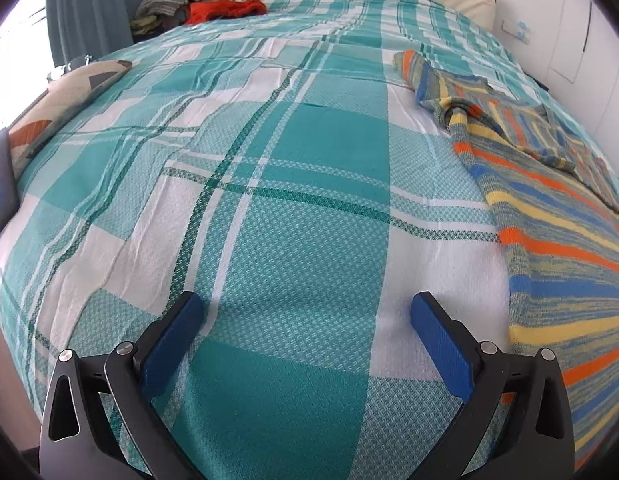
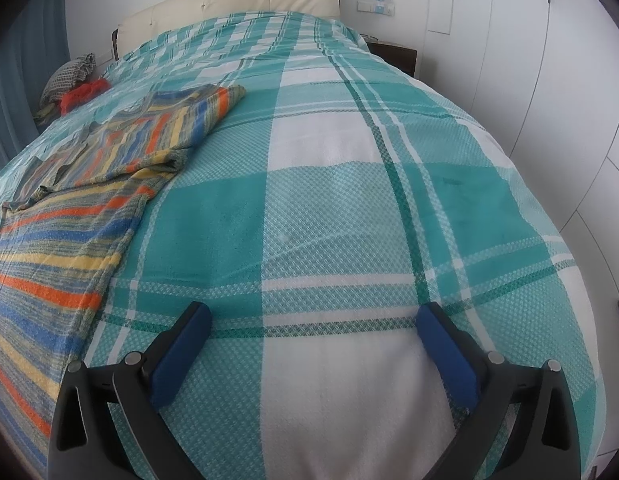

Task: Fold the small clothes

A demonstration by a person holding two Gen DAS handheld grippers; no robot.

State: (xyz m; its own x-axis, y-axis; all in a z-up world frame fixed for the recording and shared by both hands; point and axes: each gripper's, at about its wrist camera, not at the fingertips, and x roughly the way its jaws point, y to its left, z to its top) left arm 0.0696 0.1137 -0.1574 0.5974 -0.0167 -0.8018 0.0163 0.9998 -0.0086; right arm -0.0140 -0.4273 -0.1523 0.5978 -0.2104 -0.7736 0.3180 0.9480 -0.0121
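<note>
A striped knit sweater (image 1: 557, 208) in orange, blue, yellow and grey lies spread on the teal plaid bedspread (image 1: 293, 168). It fills the right side of the left wrist view and the left side of the right wrist view (image 2: 69, 216). One sleeve is folded across the chest (image 2: 181, 120). My left gripper (image 1: 309, 312) is open and empty, hovering over bare bedspread to the left of the sweater. My right gripper (image 2: 315, 320) is open and empty, over bare bedspread to the right of the sweater.
A red garment (image 1: 225, 10) and a pile of grey-green clothes (image 1: 169, 0) lie at the far left by the headboard (image 2: 229, 4). A patterned cushion (image 1: 61, 96) sits at the bed's left edge. White wardrobe doors (image 2: 549, 80) stand along the right.
</note>
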